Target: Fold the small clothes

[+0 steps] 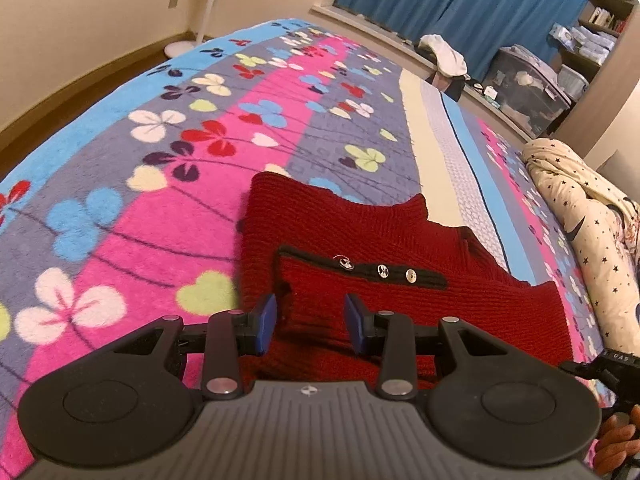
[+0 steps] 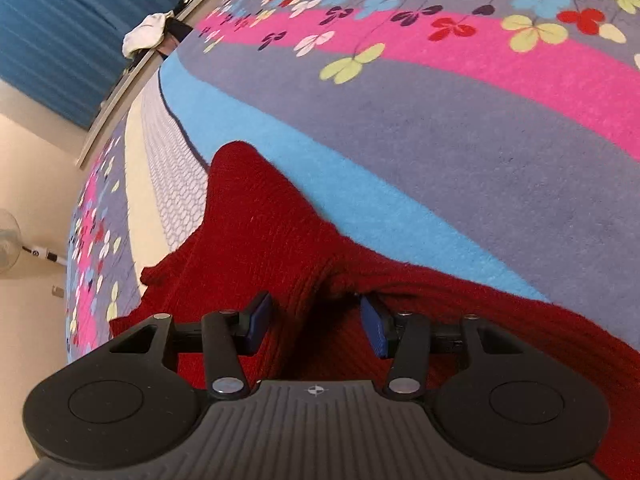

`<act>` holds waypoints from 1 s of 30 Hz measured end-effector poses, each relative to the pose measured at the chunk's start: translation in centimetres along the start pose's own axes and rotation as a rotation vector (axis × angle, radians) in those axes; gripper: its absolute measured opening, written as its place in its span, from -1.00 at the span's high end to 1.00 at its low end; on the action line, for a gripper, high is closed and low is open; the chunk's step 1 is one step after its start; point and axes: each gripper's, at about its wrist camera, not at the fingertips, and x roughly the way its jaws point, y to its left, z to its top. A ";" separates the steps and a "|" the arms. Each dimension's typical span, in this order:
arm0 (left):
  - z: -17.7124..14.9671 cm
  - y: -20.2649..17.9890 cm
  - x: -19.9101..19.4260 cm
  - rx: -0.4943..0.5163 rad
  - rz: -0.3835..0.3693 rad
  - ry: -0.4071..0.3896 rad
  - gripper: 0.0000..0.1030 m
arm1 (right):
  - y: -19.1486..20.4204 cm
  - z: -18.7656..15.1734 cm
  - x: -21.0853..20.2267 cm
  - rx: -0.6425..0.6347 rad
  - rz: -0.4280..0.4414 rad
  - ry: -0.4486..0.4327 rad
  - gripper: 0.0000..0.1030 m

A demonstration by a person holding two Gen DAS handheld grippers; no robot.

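Red knit sweater [image 1: 360, 248] lies on the flower-patterned blanket [image 1: 120, 184] of the bed, both grippers over it.

The left gripper [image 1: 310, 326] hovers with jaws apart above the sweater's lower part, just short of a black-trimmed placket with three silver buttons [image 1: 382, 270]. The right gripper [image 2: 316, 326] also has its jaws spread, with a raised fold of the red knit standing between them; whether the pads [image 2: 374, 330] touch it cannot be told. A star-print quilt [image 1: 580, 208] is bunched at the bed's far right.
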 end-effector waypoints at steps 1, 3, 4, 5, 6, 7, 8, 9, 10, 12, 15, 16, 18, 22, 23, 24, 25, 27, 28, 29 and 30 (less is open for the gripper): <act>-0.1 -0.1 0.1 0.008 0.012 -0.004 0.18 | 0.0 0.1 0.1 0.003 -0.002 -0.007 0.00; -0.3 -0.3 0.4 0.027 0.022 -0.004 0.18 | 0.1 0.1 0.3 0.017 -0.010 -0.008 0.18; -0.4 -0.4 0.6 0.034 0.023 -0.003 0.18 | 0.0 0.0 0.0 0.028 -0.006 -0.007 0.38; -0.5 -0.5 0.7 0.042 0.025 -0.003 0.19 | 0.2 0.0 -0.4 0.041 0.010 -0.004 0.59; -0.7 -0.6 0.9 0.053 0.027 -0.002 0.33 | 0.1 0.1 -0.6 0.055 0.024 -0.005 0.61; -0.9 -0.9 1.1 0.070 0.030 -0.001 0.46 | -0.1 0.6 -1.0 0.070 0.027 -0.012 0.69; -1.1 -1.2 1.2 0.089 0.036 -0.004 0.71 | -0.2 0.8 -1.4 0.089 0.031 -0.024 0.73; -1.2 -1.7 1.2 0.111 0.037 -0.015 0.81 | -0.3 1.1 -1.9 0.111 0.034 -0.041 0.74; -1.4 -2.2 1.0 0.131 0.024 -0.031 0.83 | -0.6 1.4 -2.4 0.128 0.035 -0.070 0.75; -1.5 -3.5 0.1 0.179 -0.003 -0.080 0.87 | -1.3 1.9 -2.7 0.164 0.032 -0.103 0.75; -1.7 -4.9 -1.0 0.259 0.016 -0.152 0.88 | -2.7 1.7 -1.5 0.238 -0.005 -0.053 0.73; -1.7 -5.0 -0.8 0.266 0.038 -0.142 0.91 | -3.0 1.6 -1.3 0.250 -0.012 -0.041 0.63; -1.5 -4.3 -0.1 0.238 0.084 -0.084 0.97 | -2.6 1.5 -1.7 0.241 -0.027 -0.040 0.47; -0.3 -2.2 0.0 0.126 0.087 -0.041 0.87 | -0.3 0.9 -4.1 0.125 -0.039 -0.079 0.34; 0.1 -1.8 -0.3 0.107 0.083 -0.051 0.65 | 0.3 0.5 -4.8 0.088 -0.035 -0.093 0.25; 0.4 -1.6 -0.5 0.095 0.090 -0.064 0.25 | 1.1 0.1 -5.5 0.042 -0.037 -0.118 0.20; 0.6 -1.4 -0.7 0.089 0.104 -0.076 0.06 | 1.8 -0.1 -6.1 -0.009 -0.039 -0.153 0.16; 0.8 -1.0 -0.8 0.084 0.144 -0.090 -0.19 | 3.4 -0.3 -6.8 -0.120 -0.038 -0.225 0.09; 0.8 -0.8 -0.6 0.083 0.157 -0.080 -0.19 | 3.9 0.0 -6.8 -0.165 -0.040 -0.254 -0.01; 0.8 -0.6 -0.4 0.079 0.164 -0.066 -0.20 | 4.3 0.4 -6.6 -0.216 -0.043 -0.278 -0.21; 0.7 -0.4 -0.2 0.073 0.170 -0.052 -0.20 | 4.4 1.1 -6.1 -0.270 -0.046 -0.290 -0.31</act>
